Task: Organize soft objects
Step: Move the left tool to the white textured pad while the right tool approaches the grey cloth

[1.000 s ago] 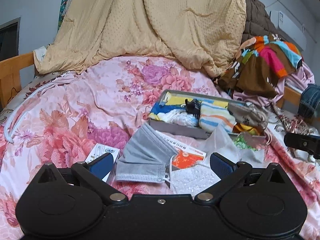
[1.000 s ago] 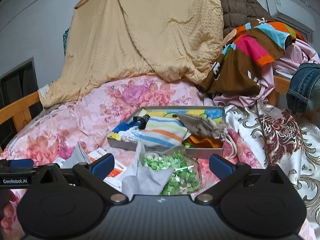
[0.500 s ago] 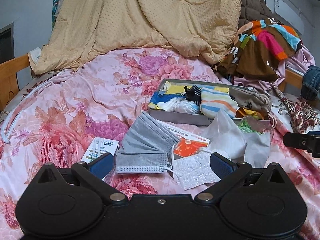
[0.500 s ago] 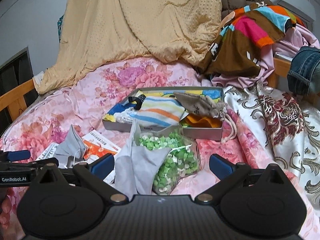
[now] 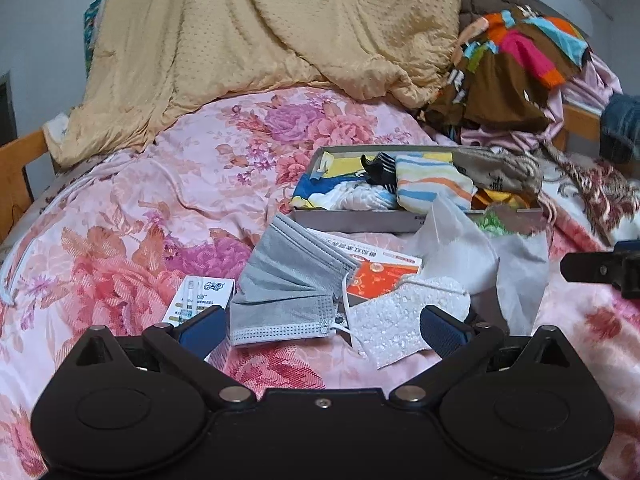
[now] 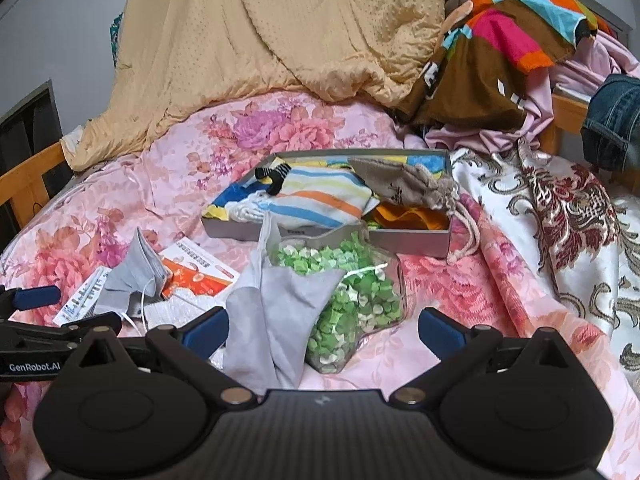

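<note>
Take the grey tray (image 6: 408, 236) as your mark. Its near wall is crowded: the clear bag of green bits (image 6: 352, 296) and the pale cloth (image 6: 276, 312) lie right against it, and beside them the grey mask (image 5: 288, 284), the orange-and-white packet (image 5: 380, 272) and the white foam piece (image 5: 404, 320) overlap. Left of the tray you have bare pink bedspread (image 5: 160, 200). Behind it, the tan quilt (image 6: 288, 32) rises like a wall. The tray itself is packed full.
</note>
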`<state>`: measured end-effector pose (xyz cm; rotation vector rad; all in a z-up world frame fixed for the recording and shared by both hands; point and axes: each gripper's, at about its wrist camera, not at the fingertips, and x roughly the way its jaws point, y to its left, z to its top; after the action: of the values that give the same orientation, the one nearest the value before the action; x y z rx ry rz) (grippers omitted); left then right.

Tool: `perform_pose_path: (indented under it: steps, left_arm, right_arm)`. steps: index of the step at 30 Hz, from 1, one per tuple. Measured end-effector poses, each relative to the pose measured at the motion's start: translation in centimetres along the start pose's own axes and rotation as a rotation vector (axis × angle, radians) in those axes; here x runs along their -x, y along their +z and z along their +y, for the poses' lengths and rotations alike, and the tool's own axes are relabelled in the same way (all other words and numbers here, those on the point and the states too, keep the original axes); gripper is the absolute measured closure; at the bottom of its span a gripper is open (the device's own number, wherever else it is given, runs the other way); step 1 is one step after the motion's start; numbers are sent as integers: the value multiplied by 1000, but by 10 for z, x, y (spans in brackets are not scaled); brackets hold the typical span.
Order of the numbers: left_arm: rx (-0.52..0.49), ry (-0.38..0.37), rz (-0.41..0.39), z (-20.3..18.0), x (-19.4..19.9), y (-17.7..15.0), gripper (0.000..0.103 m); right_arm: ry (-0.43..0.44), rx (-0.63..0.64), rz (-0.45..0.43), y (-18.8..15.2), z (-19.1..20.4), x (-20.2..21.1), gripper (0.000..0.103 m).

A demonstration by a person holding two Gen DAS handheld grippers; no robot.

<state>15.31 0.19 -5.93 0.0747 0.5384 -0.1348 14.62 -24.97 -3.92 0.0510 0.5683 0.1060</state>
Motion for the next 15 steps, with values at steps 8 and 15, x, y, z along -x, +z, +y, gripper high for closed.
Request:
perform_pose_path:
  steps: [8,15]
  left_arm:
    - [-124,-20,7,-14,-9,-5,1]
    - [-240,-41,-3,-29,-10,-11,1]
  right_arm:
    - [1,-22,48,-4,-5,-8,0]
    - [26,-73,133,-9,-13,-22,0]
